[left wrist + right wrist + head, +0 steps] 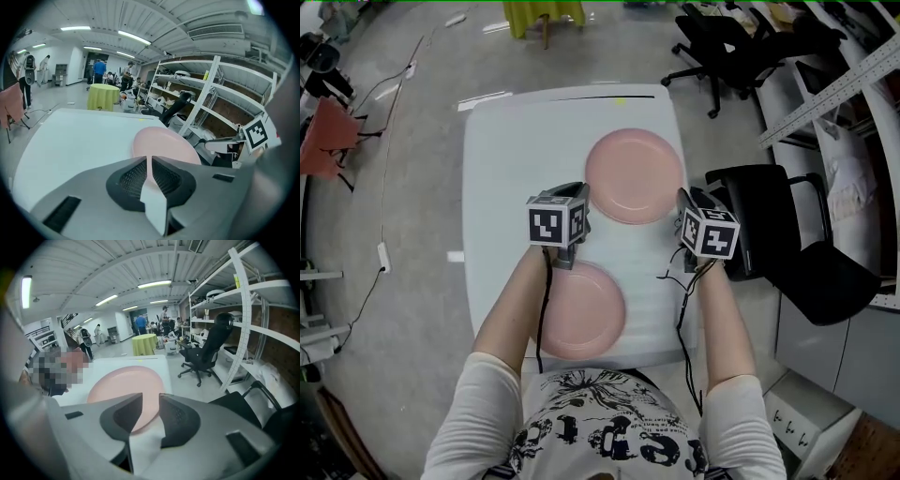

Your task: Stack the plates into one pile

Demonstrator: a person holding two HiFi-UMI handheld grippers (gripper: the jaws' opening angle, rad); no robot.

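Far plate (635,175) and near plate (581,314) lie unstacked on the tabletop (502,169); left gripper (150,161) fingers (133,177) barely parted, right gripper (150,399) fingers (180,417) wide open, both at far plate's rim.

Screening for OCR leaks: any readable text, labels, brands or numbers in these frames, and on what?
No readable text anywhere.
Left marker cube, right marker cube: black-and-white square patterns only, no letters or digits.
Shirt: black print, no word can be made out.
Far pink plate, near pink plate: blank.
Shelving and what lies on it: too small and blurred to read.
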